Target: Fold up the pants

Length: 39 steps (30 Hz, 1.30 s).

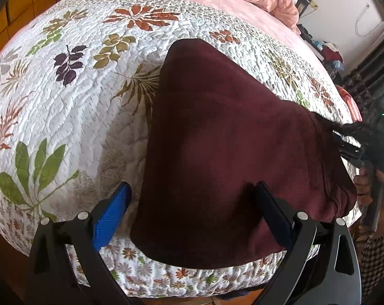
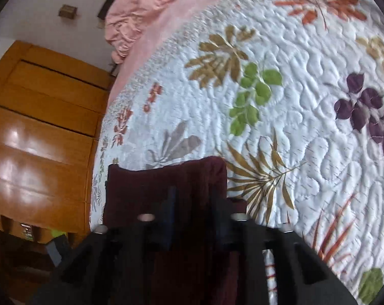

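Pants (image 1: 232, 152) are dark maroon, soft fleecy-looking fabric, bunched into a rough triangle on the quilt (image 1: 85, 106), toward the near right part of the bed, with the near edge draping over the bed's edge. Surface is mostly smooth, few wrinkles, narrowing to a rounded tip at the far end.

Left gripper (image 1: 194, 200) has its fingers spread wide; the blue one sits over bare quilt, the dark one over the maroon cloth, nothing pinched between them.

Over on the right, the right gripper (image 1: 349, 139) is blurry in the left view, meeting the pants' right corner. In its own view the right gripper (image 2: 193, 203) has its fingers close together with maroon fabric bunched between them, so it's clamped on the pants (image 2: 146, 190).

Hard to read: the grip point is dark and smeared, and no waistband or legs can be made out.
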Each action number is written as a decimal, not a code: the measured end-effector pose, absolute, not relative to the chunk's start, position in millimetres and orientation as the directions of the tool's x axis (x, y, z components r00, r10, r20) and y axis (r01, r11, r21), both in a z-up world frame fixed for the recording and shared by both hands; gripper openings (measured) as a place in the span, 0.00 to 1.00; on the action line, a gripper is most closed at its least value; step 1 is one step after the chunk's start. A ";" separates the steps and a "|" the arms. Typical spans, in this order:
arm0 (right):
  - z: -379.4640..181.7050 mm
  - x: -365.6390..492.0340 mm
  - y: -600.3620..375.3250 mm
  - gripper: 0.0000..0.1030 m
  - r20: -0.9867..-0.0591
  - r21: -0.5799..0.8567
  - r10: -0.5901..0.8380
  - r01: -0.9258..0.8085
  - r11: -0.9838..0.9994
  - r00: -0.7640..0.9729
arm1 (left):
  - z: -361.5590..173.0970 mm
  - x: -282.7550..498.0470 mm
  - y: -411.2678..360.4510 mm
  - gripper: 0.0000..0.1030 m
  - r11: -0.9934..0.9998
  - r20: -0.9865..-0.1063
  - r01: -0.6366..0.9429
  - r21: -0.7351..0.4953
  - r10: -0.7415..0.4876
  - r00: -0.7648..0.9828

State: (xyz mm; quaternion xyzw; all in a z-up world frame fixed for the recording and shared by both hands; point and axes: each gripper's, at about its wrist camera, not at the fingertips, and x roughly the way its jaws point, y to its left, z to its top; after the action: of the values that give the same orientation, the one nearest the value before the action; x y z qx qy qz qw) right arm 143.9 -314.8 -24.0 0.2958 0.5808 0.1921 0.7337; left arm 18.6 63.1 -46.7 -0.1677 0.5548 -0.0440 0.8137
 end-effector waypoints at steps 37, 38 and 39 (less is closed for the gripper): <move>14.9 21.8 -305.3 0.64 -0.778 0.599 0.603 -0.078 0.797 0.177 | -37.5 0.4 74.7 0.94 0.909 -0.863 -0.100 -0.404 -0.342 0.372; 18.7 23.3 -309.7 0.67 -0.771 0.604 0.607 -0.080 0.793 0.194 | -37.2 2.0 75.0 0.94 0.913 -0.865 -0.091 -0.398 -0.340 0.368; 19.7 25.3 -313.8 0.69 -0.760 0.617 0.618 -0.075 0.783 0.201 | -37.4 4.7 75.9 0.94 0.921 -0.872 -0.078 -0.381 -0.330 0.363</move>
State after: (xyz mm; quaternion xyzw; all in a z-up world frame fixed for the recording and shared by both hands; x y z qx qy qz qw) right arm 25.3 -313.8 19.7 0.2312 0.5870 0.2342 0.7397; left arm 4.7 75.9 -37.4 -0.1825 0.5591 -0.0782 0.8050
